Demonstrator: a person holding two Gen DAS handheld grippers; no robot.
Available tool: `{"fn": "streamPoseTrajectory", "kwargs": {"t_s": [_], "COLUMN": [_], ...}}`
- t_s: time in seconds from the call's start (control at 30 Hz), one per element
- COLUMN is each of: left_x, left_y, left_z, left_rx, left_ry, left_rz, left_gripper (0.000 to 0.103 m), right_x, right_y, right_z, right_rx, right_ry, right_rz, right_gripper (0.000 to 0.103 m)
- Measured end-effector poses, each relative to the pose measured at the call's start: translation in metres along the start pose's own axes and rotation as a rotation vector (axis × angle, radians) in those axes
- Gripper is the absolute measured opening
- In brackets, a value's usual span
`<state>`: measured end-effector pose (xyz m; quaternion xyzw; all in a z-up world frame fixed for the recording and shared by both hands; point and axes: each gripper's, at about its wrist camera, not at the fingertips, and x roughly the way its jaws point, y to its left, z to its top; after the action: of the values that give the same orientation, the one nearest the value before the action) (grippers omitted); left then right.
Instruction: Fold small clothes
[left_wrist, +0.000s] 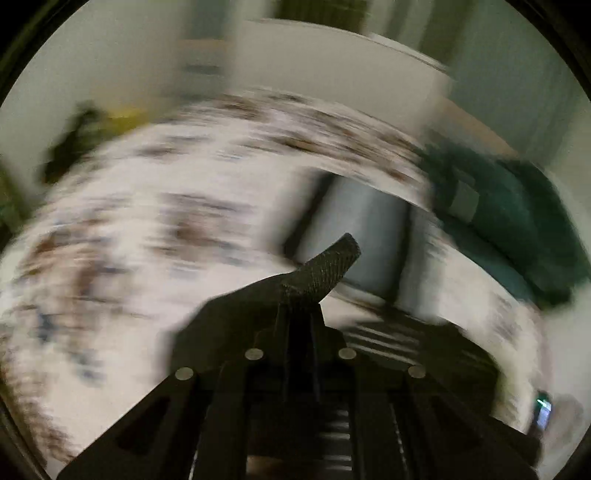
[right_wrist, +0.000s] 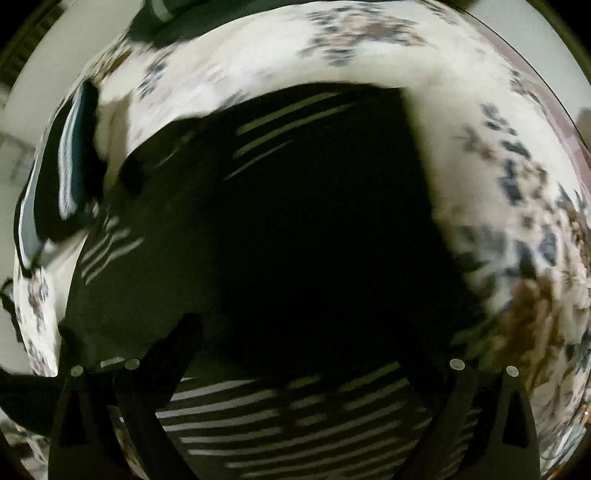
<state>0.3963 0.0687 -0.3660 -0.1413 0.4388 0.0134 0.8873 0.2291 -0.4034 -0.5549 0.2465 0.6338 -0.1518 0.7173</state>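
Observation:
A black garment with white stripes (right_wrist: 295, 229) lies spread on a floral bedsheet (right_wrist: 517, 177) and fills most of the right wrist view. My right gripper (right_wrist: 295, 332) is open, its fingers (right_wrist: 177, 339) spread wide just above the garment. In the left wrist view, my left gripper (left_wrist: 325, 269) has its fingers pressed together over the sheet (left_wrist: 147, 221), and the striped garment (left_wrist: 399, 336) lies beside its right side. Whether cloth is pinched between them is hidden. Both views are blurred by motion.
A dark green garment (left_wrist: 517, 221) lies at the right of the bed. A grey and black folded piece (left_wrist: 354, 221) lies ahead of the left gripper. Another dark striped garment (right_wrist: 70, 173) lies at the left. A phone (left_wrist: 543, 410) lies near the bed edge.

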Motion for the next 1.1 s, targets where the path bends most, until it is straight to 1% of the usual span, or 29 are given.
{"fn": "streamPoseTrajectory", "kwargs": {"t_s": [0.07, 0.1, 0.13, 0.17, 0.2, 0.23, 0.3, 0.37, 0.43, 0.47, 0.5, 0.53, 0.57, 0.6, 0.63, 0.67, 0.7, 0.73, 0.77, 0.8, 0.87, 0.93, 1.0, 1.03, 1.07, 1.1], "left_x": [0.028, 0.043, 0.058, 0.072, 0.082, 0.094, 0.107, 0.120, 0.124, 0.124, 0.121, 0.116, 0.112, 0.108, 0.098, 0.090, 0.088, 0.082, 0.078, 0.076, 0.067, 0.065, 0.065, 0.066, 0.069, 0.070], "left_y": [-0.085, -0.122, -0.163, -0.203, -0.233, -0.270, -0.312, -0.340, -0.353, -0.355, -0.351, -0.346, -0.330, -0.315, -0.290, -0.267, -0.243, -0.211, -0.178, -0.153, -0.088, -0.042, -0.010, 0.002, 0.008, 0.013], "left_z": [-0.023, -0.036, -0.052, -0.069, -0.081, -0.100, -0.123, -0.140, -0.154, -0.156, -0.156, -0.156, -0.154, -0.153, -0.152, -0.152, -0.154, -0.157, -0.161, -0.165, -0.182, -0.203, -0.225, -0.235, -0.244, -0.251], "left_rx": [0.047, 0.058, 0.079, 0.113, 0.142, 0.181, 0.222, 0.251, 0.287, 0.302, 0.317, 0.340, 0.362, 0.378, 0.392, 0.398, 0.401, 0.397, 0.383, 0.364, 0.307, 0.273, 0.236, 0.220, 0.205, 0.195], "left_ry": [0.082, 0.133, 0.183, 0.226, 0.254, 0.301, 0.359, 0.406, 0.429, 0.418, 0.402, 0.378, 0.355, 0.336, 0.308, 0.295, 0.288, 0.286, 0.295, 0.309, 0.349, 0.398, 0.437, 0.454, 0.470, 0.481], "left_rz": [-0.115, -0.169, -0.216, -0.259, -0.282, -0.307, -0.318, -0.313, -0.253, -0.232, -0.211, -0.173, -0.139, -0.113, -0.070, -0.029, 0.015, 0.081, 0.155, 0.207, 0.299, 0.379, 0.424, 0.426, 0.408, 0.396], "left_gripper": [0.007, 0.007, 0.007, 0.007, 0.007, 0.007, 0.008, 0.011, 0.011, 0.011, 0.012, 0.016, 0.031, 0.052, 0.063, 0.078, 0.079, 0.079, 0.080, 0.080, 0.080, 0.080, 0.080, 0.080, 0.080, 0.084], "right_x": [-0.003, -0.005, -0.007, -0.009, -0.011, -0.013, -0.018, -0.023, -0.027, -0.029, -0.032, -0.035, -0.038, -0.041, -0.046, -0.049, -0.045, -0.043, -0.036, -0.031, -0.018, 0.006, 0.031, 0.046, 0.057, 0.072], "right_y": [-0.038, -0.058, -0.066, -0.084, -0.103, -0.121, -0.154, -0.181, -0.199, -0.206, -0.214, -0.221, -0.227, -0.231, -0.233, -0.235, -0.234, -0.231, -0.224, -0.217, -0.201, -0.175, -0.151, -0.137, -0.126, -0.112], "right_z": [0.011, 0.017, 0.027, 0.032, 0.036, 0.035, 0.033, 0.030, 0.028, 0.027, 0.026, 0.024, 0.023, 0.022, 0.023, 0.024, 0.026, 0.032, 0.041, 0.053, 0.078, 0.117, 0.150, 0.166, 0.176, 0.188], "right_rx": [0.036, 0.048, 0.056, 0.068, 0.088, 0.106, 0.155, 0.187, 0.202, 0.203, 0.204, 0.204, 0.204, 0.206, 0.211, 0.218, 0.221, 0.224, 0.222, 0.220, 0.216, 0.180, 0.142, 0.116, 0.104, 0.091], "right_ry": [0.008, 0.012, 0.013, 0.014, 0.019, 0.025, 0.038, 0.052, 0.078, 0.094, 0.110, 0.123, 0.132, 0.137, 0.138, 0.146, 0.158, 0.172, 0.183, 0.190, 0.194, 0.191, 0.191, 0.212, 0.229, 0.261], "right_rz": [-0.012, -0.043, -0.065, -0.085, -0.103, -0.108, -0.089, -0.053, -0.008, 0.012, 0.040, 0.069, 0.094, 0.122, 0.151, 0.200, 0.236, 0.284, 0.333, 0.384, 0.428, 0.479, 0.476, 0.477, 0.481, 0.497], "right_gripper": [0.101, 0.101, 0.101, 0.101, 0.101, 0.101, 0.101, 0.101, 0.101, 0.101, 0.101, 0.101, 0.101, 0.101, 0.101, 0.101, 0.101, 0.101, 0.101, 0.101, 0.101, 0.100, 0.100, 0.100, 0.098, 0.090]}}
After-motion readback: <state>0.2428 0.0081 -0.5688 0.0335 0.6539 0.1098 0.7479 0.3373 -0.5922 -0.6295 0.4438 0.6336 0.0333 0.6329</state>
